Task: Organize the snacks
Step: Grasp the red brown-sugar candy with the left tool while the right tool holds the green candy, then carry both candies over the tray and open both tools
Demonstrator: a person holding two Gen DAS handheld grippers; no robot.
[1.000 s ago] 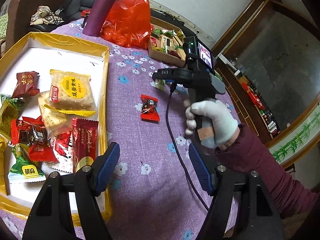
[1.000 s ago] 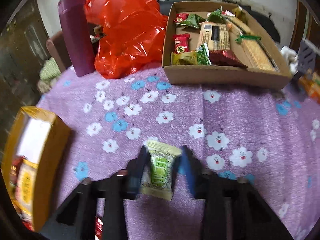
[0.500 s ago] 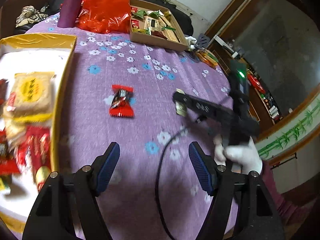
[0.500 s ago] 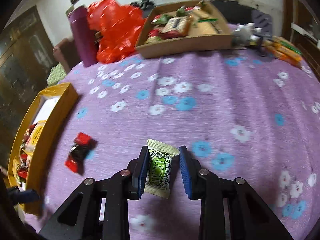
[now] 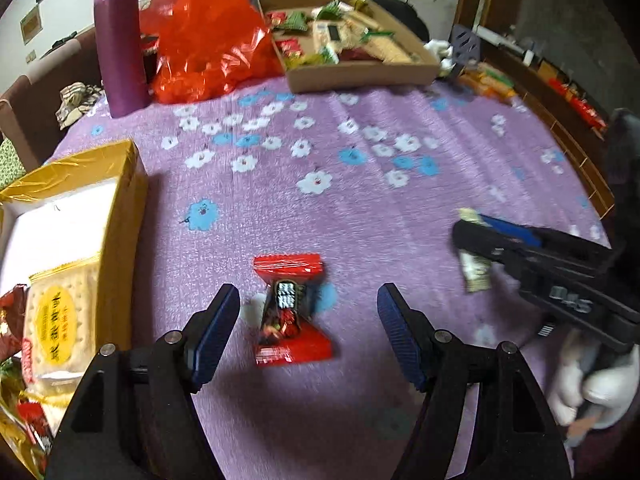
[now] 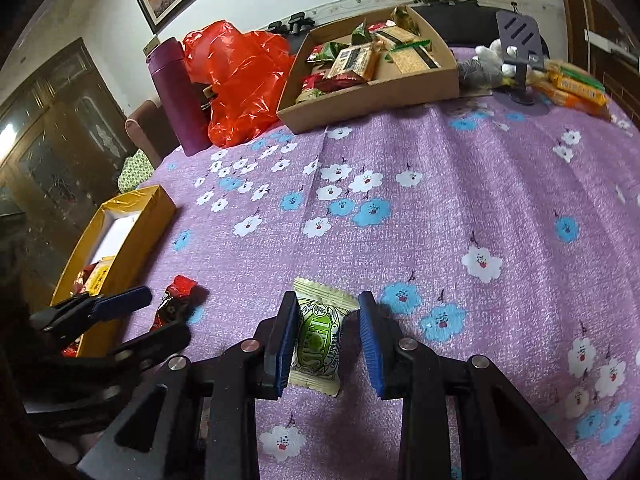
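Note:
A red wrapped candy [image 5: 289, 309] lies on the purple flowered tablecloth between the fingers of my open left gripper [image 5: 308, 332]; it also shows in the right wrist view [image 6: 176, 300]. My right gripper [image 6: 325, 338] has its jaws parted around a green-and-cream snack packet [image 6: 318, 336]; the right pad stands clear of it, and the packet seems to rest on the cloth. The right gripper [image 5: 476, 236] with the packet [image 5: 474, 270] shows at the right of the left wrist view. The gold box [image 5: 124, 200] with snacks is at left.
A cardboard tray [image 6: 372, 92] of snacks stands at the back, next to a red plastic bag [image 6: 240, 80] and a purple bottle [image 6: 176, 96]. More packets [image 6: 572, 88] and a grey stand [image 6: 518, 48] are at the back right. The table edge curves at right.
My left gripper has swung over the red candy. My right gripper has come nearer with the green packet, lowered it to the cloth and widened its jaws.

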